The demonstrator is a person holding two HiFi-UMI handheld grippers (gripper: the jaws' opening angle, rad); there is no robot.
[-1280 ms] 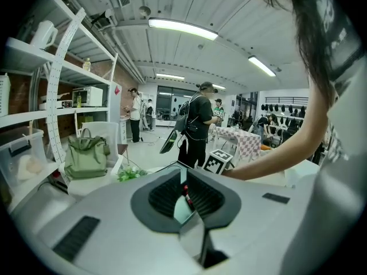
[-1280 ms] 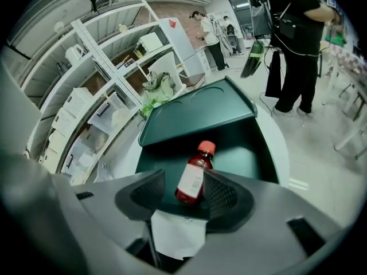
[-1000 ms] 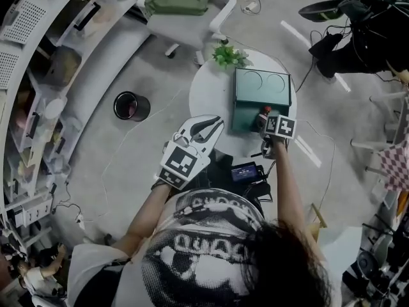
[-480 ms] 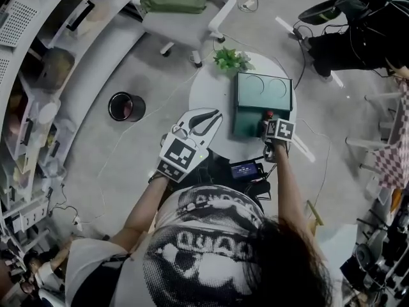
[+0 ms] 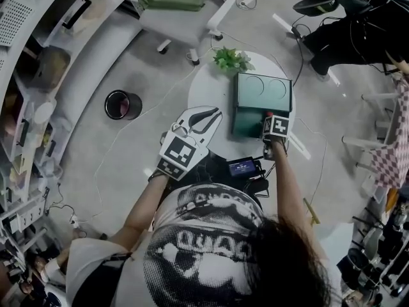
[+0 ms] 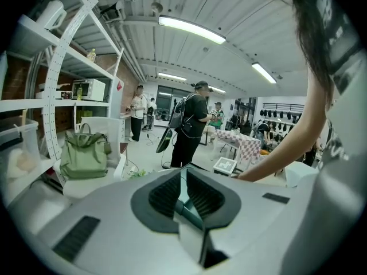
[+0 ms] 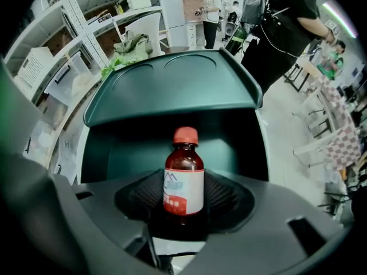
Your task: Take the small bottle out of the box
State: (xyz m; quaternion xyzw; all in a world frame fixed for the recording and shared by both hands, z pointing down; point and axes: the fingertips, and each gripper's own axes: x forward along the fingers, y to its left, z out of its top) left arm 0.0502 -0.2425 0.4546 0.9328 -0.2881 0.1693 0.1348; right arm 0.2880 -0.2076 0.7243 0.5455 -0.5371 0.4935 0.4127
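Nearest, the empty left tool hung closed at 8 o'clock from the dark green plastic box, while the steeply down-pointing right tool had just been closing onto the small brown glass bottle, probably light, stiff, slick and breakable and best gripped mid-body, at that box's 5 o'clock corner.

I see the small bottle as glossy brown glass with a smooth red plastic cap and paper label; the box looks matt dark-green plastic, the surface smooth white.
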